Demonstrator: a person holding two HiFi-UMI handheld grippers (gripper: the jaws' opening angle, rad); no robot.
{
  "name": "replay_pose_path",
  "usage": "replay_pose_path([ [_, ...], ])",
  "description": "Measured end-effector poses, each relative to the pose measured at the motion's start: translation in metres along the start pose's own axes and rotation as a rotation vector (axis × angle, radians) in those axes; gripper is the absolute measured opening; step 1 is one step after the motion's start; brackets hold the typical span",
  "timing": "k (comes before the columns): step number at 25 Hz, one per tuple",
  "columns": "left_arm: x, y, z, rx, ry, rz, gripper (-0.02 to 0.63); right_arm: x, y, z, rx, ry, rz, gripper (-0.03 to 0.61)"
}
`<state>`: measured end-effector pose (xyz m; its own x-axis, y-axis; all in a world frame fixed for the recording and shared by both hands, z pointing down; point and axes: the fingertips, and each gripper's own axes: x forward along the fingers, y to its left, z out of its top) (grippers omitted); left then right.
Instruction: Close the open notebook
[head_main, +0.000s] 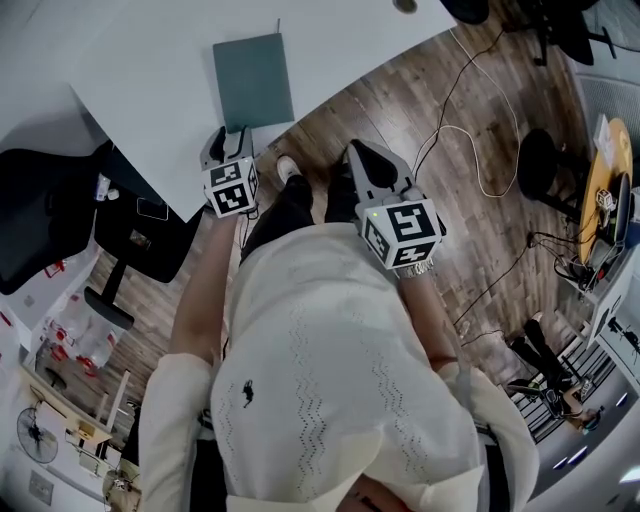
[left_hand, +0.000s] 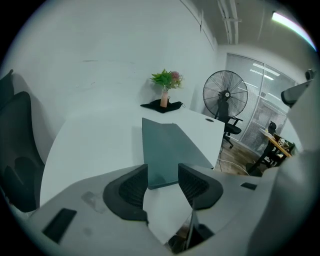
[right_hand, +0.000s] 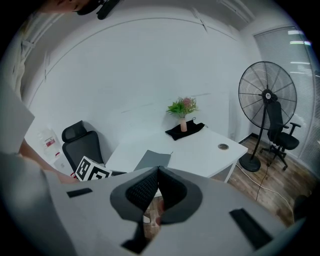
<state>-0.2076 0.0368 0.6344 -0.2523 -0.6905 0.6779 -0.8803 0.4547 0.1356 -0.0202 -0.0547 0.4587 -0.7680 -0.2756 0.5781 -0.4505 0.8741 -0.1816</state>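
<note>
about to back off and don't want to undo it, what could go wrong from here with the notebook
The flat grey-green notebook lies closed, with its near edge right at the open jaws of the left gripper. Pulling back crookedly might catch the cover and flip it open again. One corner also sits close to the edge of the white table, so a drag could slide the notebook off.
</note>
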Motion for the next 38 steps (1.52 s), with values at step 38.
replay_pose_path([
  [38,-0.132,-0.076,0.099,0.078,-0.331,-0.192,0.012,-0.014,0.018,0.009,-0.049,-0.066,0.049,0.002],
])
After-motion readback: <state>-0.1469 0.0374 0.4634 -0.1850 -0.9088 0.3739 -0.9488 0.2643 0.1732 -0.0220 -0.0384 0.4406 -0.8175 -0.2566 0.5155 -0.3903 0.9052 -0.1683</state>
